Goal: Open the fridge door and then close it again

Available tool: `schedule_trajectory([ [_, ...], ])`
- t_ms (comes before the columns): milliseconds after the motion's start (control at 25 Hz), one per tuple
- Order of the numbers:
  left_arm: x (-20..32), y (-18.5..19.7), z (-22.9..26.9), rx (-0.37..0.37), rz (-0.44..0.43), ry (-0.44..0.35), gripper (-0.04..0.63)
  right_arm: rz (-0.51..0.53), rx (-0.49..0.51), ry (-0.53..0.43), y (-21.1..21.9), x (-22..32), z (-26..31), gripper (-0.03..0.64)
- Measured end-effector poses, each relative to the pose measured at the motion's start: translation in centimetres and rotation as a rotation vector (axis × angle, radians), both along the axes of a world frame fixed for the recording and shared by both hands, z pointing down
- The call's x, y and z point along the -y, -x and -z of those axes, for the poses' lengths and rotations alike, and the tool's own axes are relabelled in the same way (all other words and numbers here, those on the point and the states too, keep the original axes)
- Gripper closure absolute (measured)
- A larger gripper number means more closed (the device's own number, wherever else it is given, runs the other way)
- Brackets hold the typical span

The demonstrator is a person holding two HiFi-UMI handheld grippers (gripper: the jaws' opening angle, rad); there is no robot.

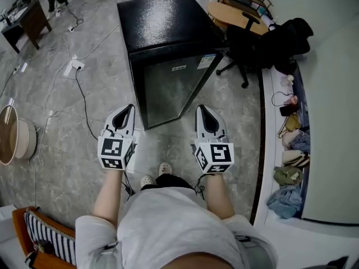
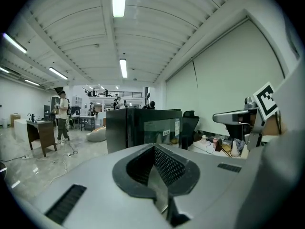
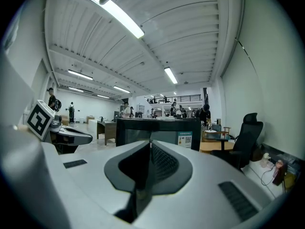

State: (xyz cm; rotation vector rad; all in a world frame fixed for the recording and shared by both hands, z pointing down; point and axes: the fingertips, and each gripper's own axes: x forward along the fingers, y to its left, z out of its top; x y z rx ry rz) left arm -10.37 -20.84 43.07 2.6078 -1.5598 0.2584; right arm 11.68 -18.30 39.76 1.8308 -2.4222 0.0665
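A small black fridge [image 1: 168, 86] stands on the floor ahead of me, its glass-fronted door flush with the body and a label at its upper right corner. My left gripper [image 1: 129, 107] hovers in front of the fridge's left corner, apart from it. My right gripper [image 1: 202, 109] hovers before the door's right edge, also not touching. In the left gripper view the jaws [image 2: 153, 147] meet with nothing between them, and the fridge [image 2: 143, 128] stands beyond. The right gripper view shows its jaws [image 3: 150, 143] pressed together too, facing the fridge [image 3: 157, 130].
A black office chair [image 1: 247, 43] and a round wooden table [image 1: 227, 13] stand right of the fridge. Cables [image 1: 81, 91] trail over the floor at left. A low ledge with bags [image 1: 291, 150] runs along the right wall. A round tub [image 1: 14, 139] sits far left.
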Motion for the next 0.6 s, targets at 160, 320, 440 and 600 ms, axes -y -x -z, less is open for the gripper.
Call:
schedule_trajectory([
  [160, -1.4, 0.2, 1.6, -0.035, -0.004, -0.016, 0.581, -0.007, -0.004, -0.018, 0.4, -1.2, 0.7, 0.591],
  [320, -2.8, 0.4, 3.2, -0.062, -0.017, -0.047, 0.581, -0.012, -0.004, -0.036, 0.7, -2.4, 1.6, 0.592],
  [440, -3.8, 0.7, 4.0, -0.072, -0.028, -0.077, 0.581, -0.014, -0.005, -0.048, 1.1, -3.2, 2.1, 0.592],
  [600, -4.8, 1.0, 5.1, -0.078, -0.037, -0.106, 0.581, -0.012, -0.003, -0.062, 1.6, -4.2, 2.7, 0.592],
])
